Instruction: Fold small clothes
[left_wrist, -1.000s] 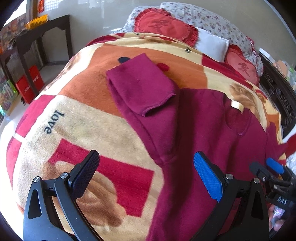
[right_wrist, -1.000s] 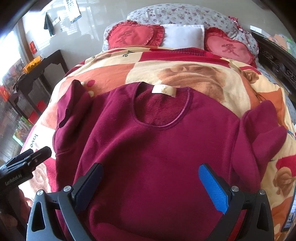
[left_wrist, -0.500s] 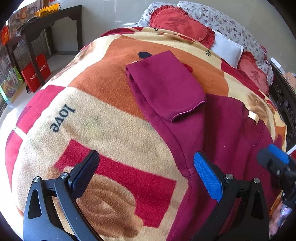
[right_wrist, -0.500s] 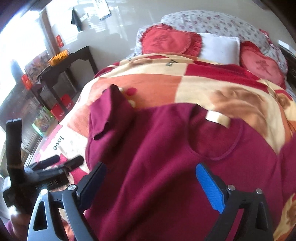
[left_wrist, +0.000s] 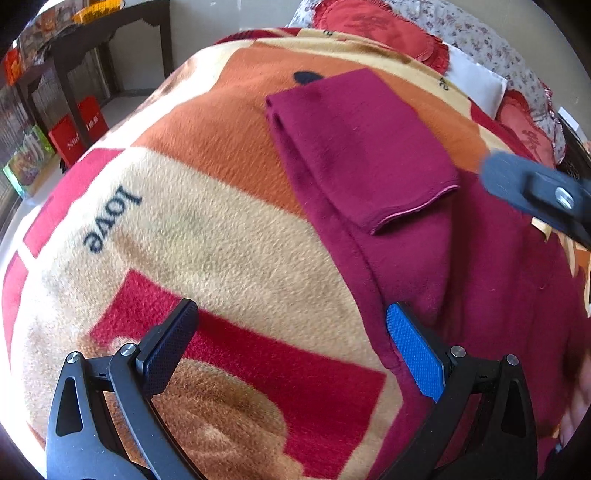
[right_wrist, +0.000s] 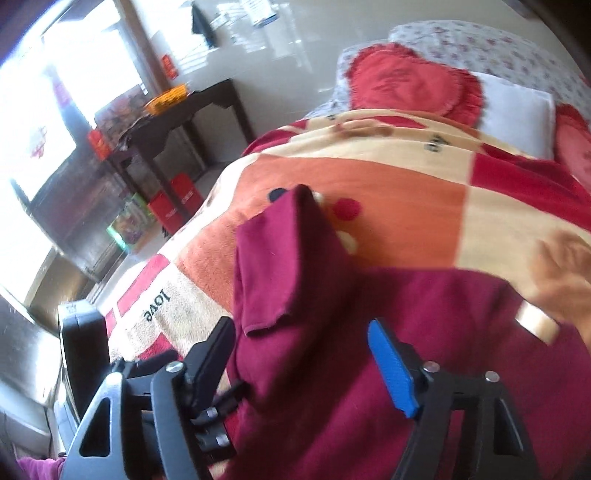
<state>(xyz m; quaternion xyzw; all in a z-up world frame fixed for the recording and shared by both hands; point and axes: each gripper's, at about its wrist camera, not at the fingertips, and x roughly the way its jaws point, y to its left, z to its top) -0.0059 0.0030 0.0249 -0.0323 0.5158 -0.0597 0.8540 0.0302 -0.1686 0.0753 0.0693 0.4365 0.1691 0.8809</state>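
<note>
Sweater (left_wrist: 480, 295) in maroon fleece lies flat on the blanket (left_wrist: 221, 221), its sleeve (left_wrist: 362, 147) doubled back by the word "love". We have swung the right gripper (right_wrist: 306, 365) from the sweater's middle toward that sleeve, its jaws closing with nothing pinched yet. Our left gripper (left_wrist: 291, 354) hangs spread at the sweater's side seam, lower than before. We judge the sleeve fold comes next. Beyond the sweater sit heart cushions (right_wrist: 413, 85) and a dark table (right_wrist: 192, 107); nothing blocks us.

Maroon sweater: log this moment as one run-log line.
maroon sweater flat on blanket | sleeve folded back | left claw open at side edge | right claw closing over sweater, no grip
</note>
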